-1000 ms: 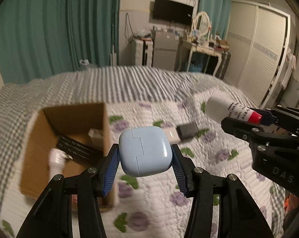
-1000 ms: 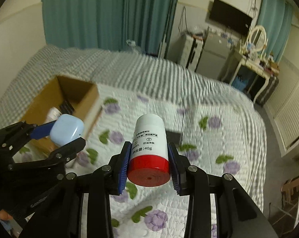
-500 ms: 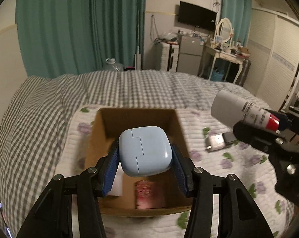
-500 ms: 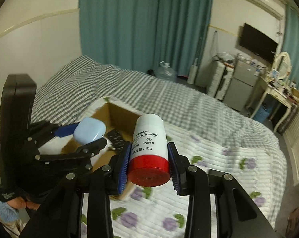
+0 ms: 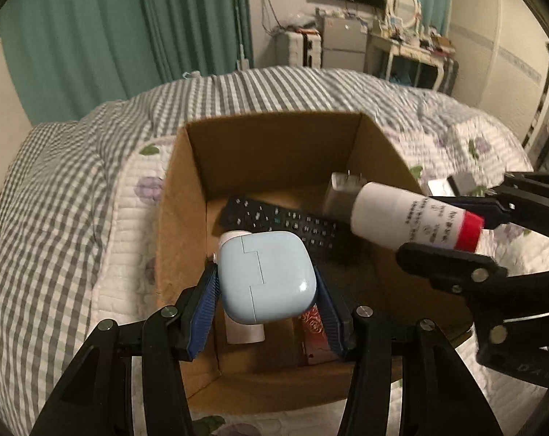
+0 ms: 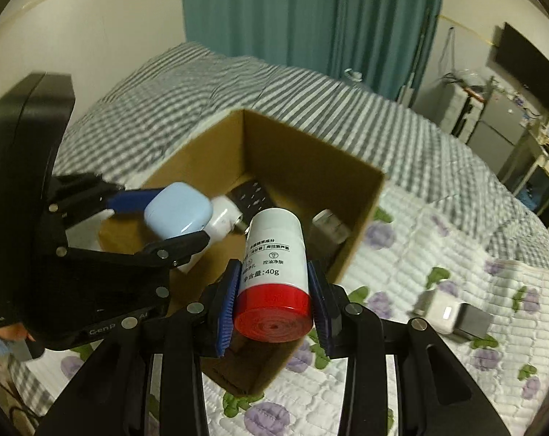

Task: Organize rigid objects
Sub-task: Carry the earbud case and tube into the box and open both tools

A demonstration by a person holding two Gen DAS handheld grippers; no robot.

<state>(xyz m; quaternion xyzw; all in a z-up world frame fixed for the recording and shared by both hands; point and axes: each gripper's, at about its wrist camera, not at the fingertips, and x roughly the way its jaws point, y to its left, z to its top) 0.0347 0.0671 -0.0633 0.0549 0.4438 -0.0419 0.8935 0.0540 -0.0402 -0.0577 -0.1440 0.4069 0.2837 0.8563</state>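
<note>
My left gripper (image 5: 265,292) is shut on a pale blue earbud case (image 5: 265,276) and holds it over the open cardboard box (image 5: 274,145). My right gripper (image 6: 272,290) is shut on a white bottle with a red cap (image 6: 274,272), held over the box's right side; the bottle also shows in the left wrist view (image 5: 412,218). The blue case shows in the right wrist view (image 6: 178,209). Inside the box lie a black remote (image 5: 278,218), a white bottle (image 5: 243,332), a red packet (image 5: 312,330) and a grey charger (image 5: 341,189).
The box (image 6: 361,210) stands on a quilted flower-print cover over a grey checked bed. A white charger (image 6: 443,314) and a dark grey block (image 6: 472,323) lie on the quilt to the right of the box. Teal curtains, a desk and wardrobe stand behind.
Both grippers have moved left from over the quilt to over the box and lower into it. Each still holds its object.
</note>
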